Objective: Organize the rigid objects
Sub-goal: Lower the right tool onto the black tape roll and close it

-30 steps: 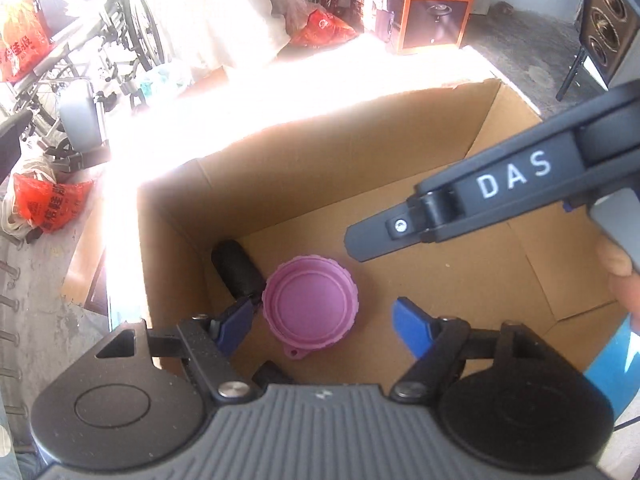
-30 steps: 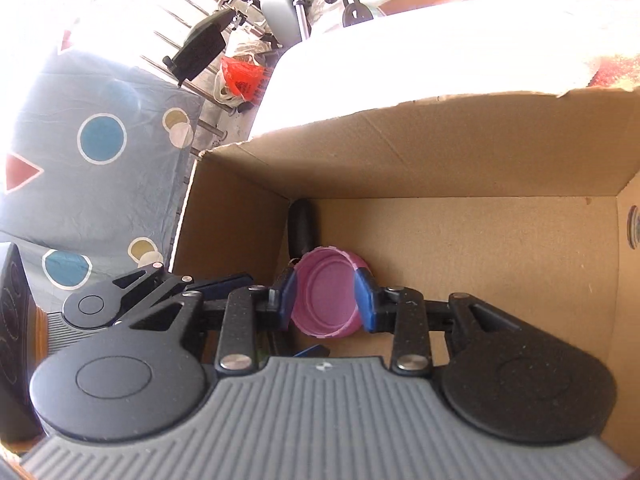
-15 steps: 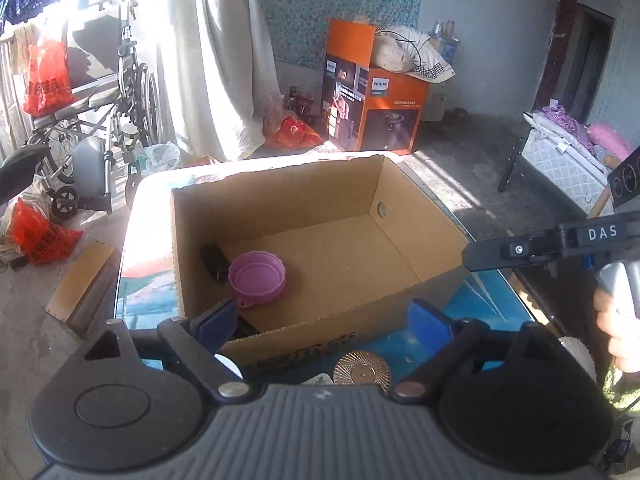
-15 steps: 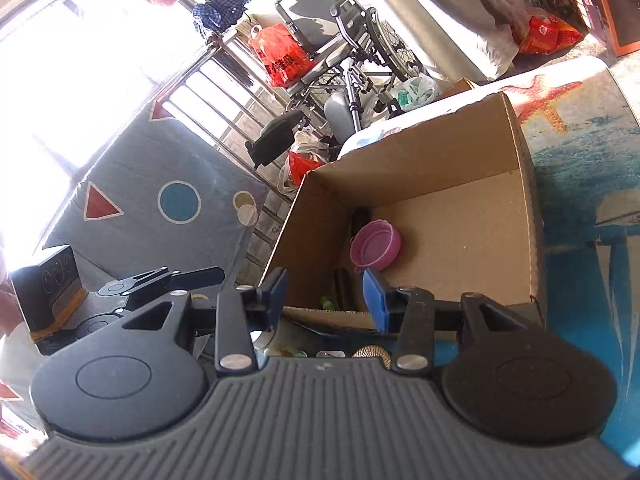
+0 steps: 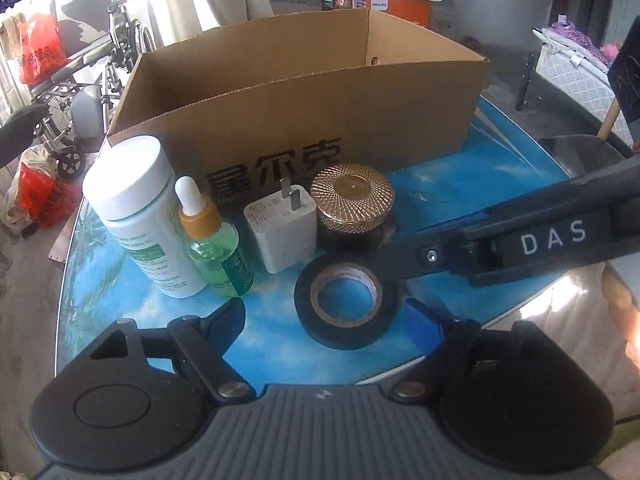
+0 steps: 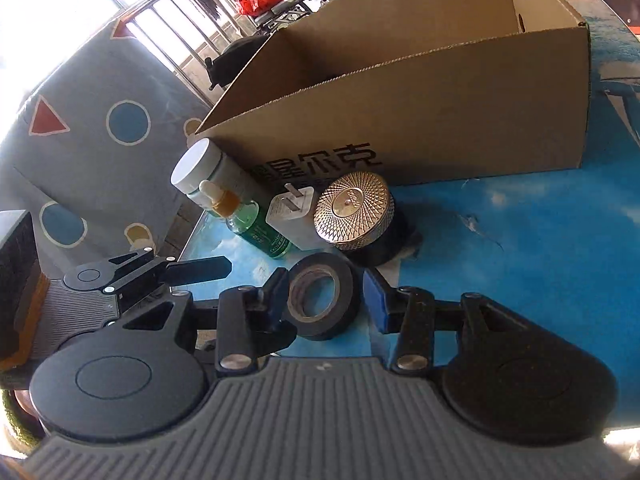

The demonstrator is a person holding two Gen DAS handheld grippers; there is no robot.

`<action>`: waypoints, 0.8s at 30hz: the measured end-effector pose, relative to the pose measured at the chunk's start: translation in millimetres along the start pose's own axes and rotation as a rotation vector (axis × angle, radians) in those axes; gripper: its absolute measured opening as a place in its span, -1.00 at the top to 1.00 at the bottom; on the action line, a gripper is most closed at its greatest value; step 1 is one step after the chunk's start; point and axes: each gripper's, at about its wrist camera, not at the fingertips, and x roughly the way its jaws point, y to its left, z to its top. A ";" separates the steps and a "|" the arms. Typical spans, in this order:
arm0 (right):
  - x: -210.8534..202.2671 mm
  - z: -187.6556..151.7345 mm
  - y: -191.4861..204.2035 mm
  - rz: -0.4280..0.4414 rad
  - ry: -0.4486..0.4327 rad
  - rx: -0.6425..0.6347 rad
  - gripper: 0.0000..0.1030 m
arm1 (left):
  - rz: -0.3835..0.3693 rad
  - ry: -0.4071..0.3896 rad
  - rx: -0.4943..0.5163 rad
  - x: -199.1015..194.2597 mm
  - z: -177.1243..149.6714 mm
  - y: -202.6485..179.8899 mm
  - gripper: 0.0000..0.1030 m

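Black electrical tape roll (image 6: 323,295) lies flat on the blue surface (image 6: 520,248), just in front of a gold-lidded jar (image 6: 356,210), a white charger plug (image 6: 294,216), a green dropper bottle (image 5: 214,256) and a white-capped bottle (image 5: 140,216), all lined up outside the cardboard box (image 6: 440,112). The right gripper (image 6: 326,300) straddles the roll with its fingers parted, neither pad visibly pressing, so the step in hand looks like picking up the tape for the box. The left gripper (image 5: 332,320) is empty, its fingers closing from a wide spread. Next, the right fingers must close squarely on the roll's outer wall before lifting over the box's near wall.
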 end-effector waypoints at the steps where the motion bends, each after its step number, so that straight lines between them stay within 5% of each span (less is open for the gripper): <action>1: 4.6 -0.1 2.9 -0.012 0.006 -0.014 0.25 | -0.005 0.006 0.001 5.3 -1.0 -0.9 -0.56; 11: 33.6 8.8 6.2 -0.065 0.062 -0.059 0.54 | -0.050 0.024 0.005 24.4 -2.9 -5.6 -0.28; 24: 15.8 1.9 -20.2 -0.064 0.038 -0.007 0.64 | -0.045 0.035 0.086 33.6 8.8 -40.8 -0.32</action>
